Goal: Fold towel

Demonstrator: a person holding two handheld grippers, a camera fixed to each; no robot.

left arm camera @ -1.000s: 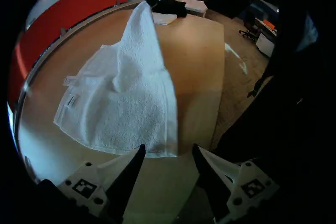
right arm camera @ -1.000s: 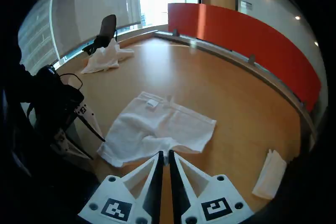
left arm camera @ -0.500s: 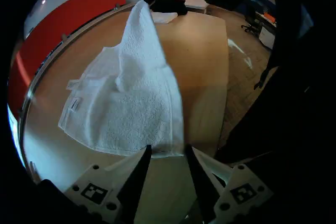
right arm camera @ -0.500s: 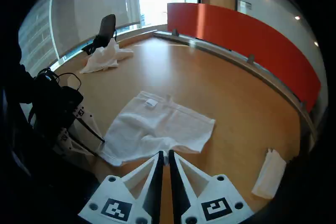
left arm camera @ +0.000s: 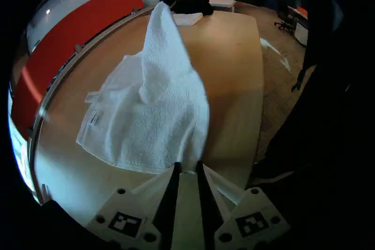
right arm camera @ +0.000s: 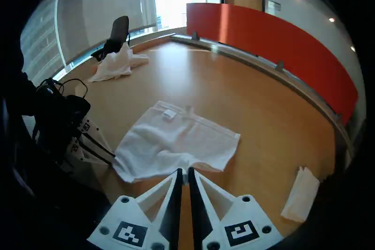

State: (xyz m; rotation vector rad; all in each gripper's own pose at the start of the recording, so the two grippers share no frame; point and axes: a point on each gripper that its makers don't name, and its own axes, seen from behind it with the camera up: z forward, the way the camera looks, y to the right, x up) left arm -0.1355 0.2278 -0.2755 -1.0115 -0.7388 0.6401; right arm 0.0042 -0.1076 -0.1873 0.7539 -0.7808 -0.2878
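A white towel [left arm camera: 150,118] lies on the wooden table [left arm camera: 234,62], with one corner pulled up into a peak. In the left gripper view, my left gripper [left arm camera: 187,168] is shut on the towel's near corner at the table's front edge. The right gripper [left arm camera: 167,0] holds the raised peak from above at the far side. In the right gripper view, my right gripper [right arm camera: 184,172] is shut on that corner, and the towel [right arm camera: 173,140] spreads out below it. The left gripper [right arm camera: 108,155], held by a dark-sleeved hand, pinches the towel's left corner.
A crumpled white towel [right arm camera: 117,64] lies at the table's far side near a dark chair [right arm camera: 117,32]. A folded white towel [right arm camera: 300,193] rests at the right edge, also the folded towel [left arm camera: 187,18] beside a black object [left arm camera: 192,5]. A red panel [right arm camera: 281,39] borders the table.
My left gripper moved forward and its fingers narrowed from wide open to shut on the towel's near corner. The right gripper kept the raised corner held up.
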